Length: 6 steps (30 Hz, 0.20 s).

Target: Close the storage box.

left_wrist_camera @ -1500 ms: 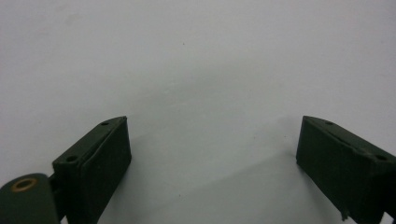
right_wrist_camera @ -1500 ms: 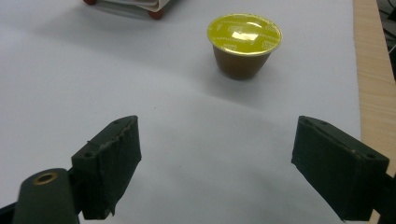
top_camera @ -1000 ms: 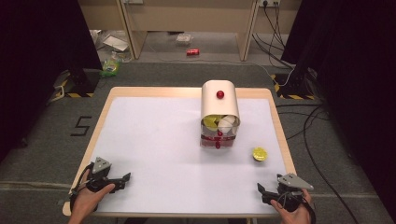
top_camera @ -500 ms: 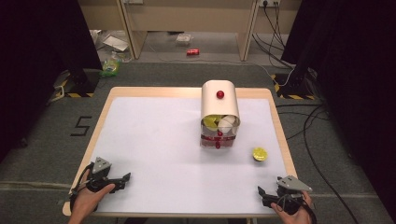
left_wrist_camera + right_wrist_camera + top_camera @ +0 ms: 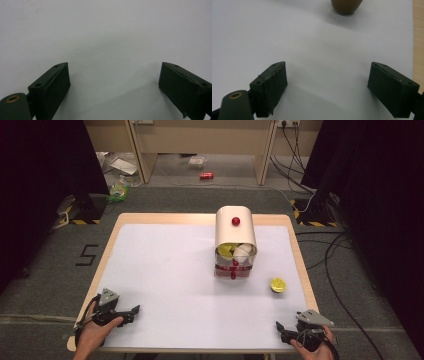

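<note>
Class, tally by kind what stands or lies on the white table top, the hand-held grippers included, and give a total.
Grippers: 2, left gripper and right gripper.
Cream roll-top box with red knobs: 1.
Small yellow-topped cup: 1.
Total: 4. The pieces inside the box are partly hidden, so they are left uncounted.

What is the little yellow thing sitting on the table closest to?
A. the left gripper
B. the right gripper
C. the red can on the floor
B: in the high view the little yellow thing sits near the table's right edge, just ahead of the right gripper.
</note>
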### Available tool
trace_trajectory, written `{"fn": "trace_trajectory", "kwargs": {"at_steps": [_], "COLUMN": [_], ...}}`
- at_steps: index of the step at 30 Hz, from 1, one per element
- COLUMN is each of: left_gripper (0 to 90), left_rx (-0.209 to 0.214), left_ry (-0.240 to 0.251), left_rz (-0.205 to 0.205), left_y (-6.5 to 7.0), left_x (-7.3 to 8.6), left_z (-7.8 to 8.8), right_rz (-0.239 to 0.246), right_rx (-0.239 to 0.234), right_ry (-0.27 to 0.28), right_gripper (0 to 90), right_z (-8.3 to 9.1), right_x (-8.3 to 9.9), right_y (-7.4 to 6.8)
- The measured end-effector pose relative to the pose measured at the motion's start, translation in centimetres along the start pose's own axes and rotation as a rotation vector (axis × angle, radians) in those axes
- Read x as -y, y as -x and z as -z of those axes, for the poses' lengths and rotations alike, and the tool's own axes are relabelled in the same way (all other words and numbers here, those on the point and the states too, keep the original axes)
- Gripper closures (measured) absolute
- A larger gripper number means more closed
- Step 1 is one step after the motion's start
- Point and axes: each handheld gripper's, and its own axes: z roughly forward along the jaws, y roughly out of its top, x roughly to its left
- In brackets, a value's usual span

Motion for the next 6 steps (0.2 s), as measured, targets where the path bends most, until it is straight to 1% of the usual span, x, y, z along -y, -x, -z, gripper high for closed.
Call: {"fn": "trace_trajectory", "kwargs": {"at_steps": [3,6], "left_gripper": [9.4,9.4], "left_rx": [0.0,0.0], "left_ry": [0.0,0.0], "left_rz": [0.0,0.0], "left_y": [0.0,0.0], "left_x": [0.0,0.0], "left_z": [0.0,0.0], "right_rz": [-0.01,-0.005], "right_rx": [-0.001,-0.003], "right_ry": [0.0,0.007], "right_gripper": [16.0,15.9], "right_z": [0.01,-0.02], "right_x": [0.04,0.1], "right_y": [-0.04,0.04]}}
